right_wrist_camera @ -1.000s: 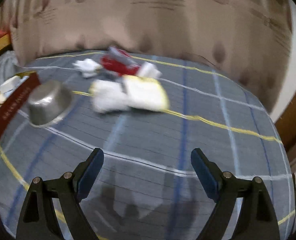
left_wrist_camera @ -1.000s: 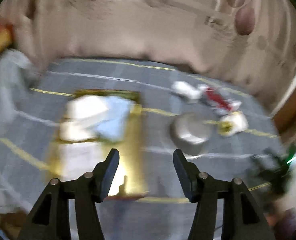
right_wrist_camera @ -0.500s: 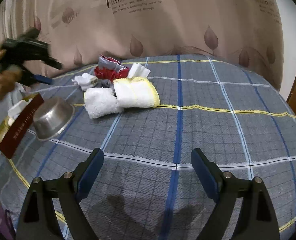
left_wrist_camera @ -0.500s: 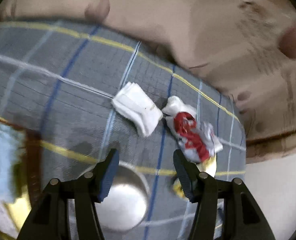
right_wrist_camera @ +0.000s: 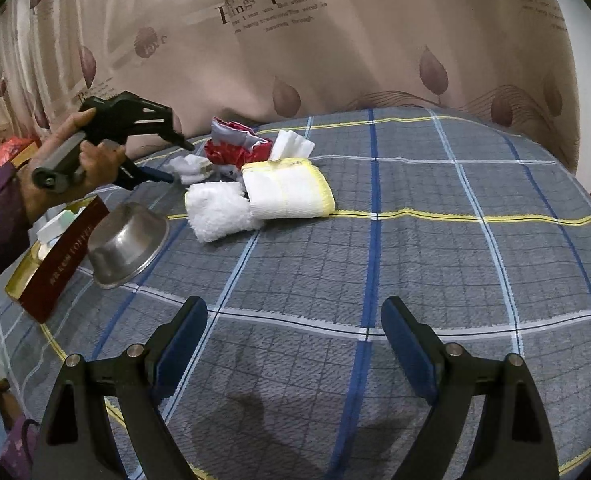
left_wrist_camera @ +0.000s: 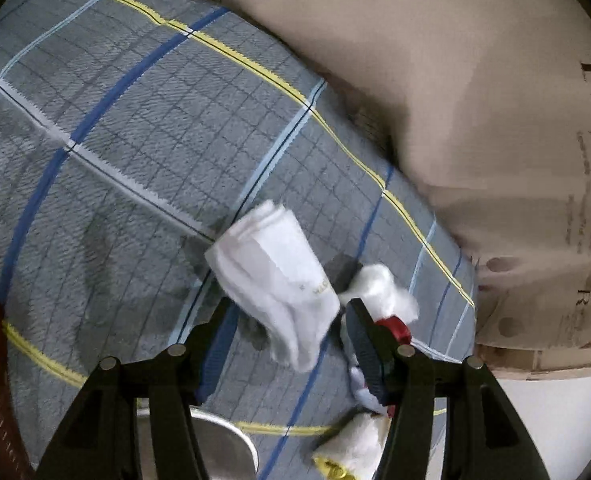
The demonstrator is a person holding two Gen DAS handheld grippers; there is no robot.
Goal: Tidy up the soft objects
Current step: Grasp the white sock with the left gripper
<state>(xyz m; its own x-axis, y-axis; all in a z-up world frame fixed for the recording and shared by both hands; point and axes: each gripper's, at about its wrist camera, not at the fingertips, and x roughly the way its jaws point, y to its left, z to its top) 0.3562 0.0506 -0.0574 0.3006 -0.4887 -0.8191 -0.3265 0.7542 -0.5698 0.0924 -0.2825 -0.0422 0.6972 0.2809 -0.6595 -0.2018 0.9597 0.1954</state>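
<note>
A folded pair of white socks (left_wrist_camera: pixel 275 276) lies on the plaid bedspread, partly between the tips of my left gripper (left_wrist_camera: pixel 289 316), which is open and tilted down over it; the pads do not press it. Seen from the right wrist, the left gripper (right_wrist_camera: pixel 181 162), held in a hand, hovers at the socks (right_wrist_camera: pixel 189 168). Beside them lie a red and white cloth (right_wrist_camera: pixel 235 148), a fluffy white towel (right_wrist_camera: pixel 219 212), a yellow-edged towel (right_wrist_camera: pixel 287 192) and a small white folded cloth (right_wrist_camera: pixel 293 146). My right gripper (right_wrist_camera: pixel 293 312) is open and holds nothing, low over bare bedspread well short of the pile.
An upturned metal bowl (right_wrist_camera: pixel 127 248) leans against a dark red box (right_wrist_camera: pixel 63 256) with gold lining that holds white cloths, left of the pile. A leaf-print curtain (right_wrist_camera: pixel 335 40) hangs behind the bed. The bedspread (right_wrist_camera: pixel 455 260) to the right carries nothing.
My left gripper swung from over the red box across to the sock pile and sank until the white socks lie between its tips. The right gripper tilted up slightly, then held still.
</note>
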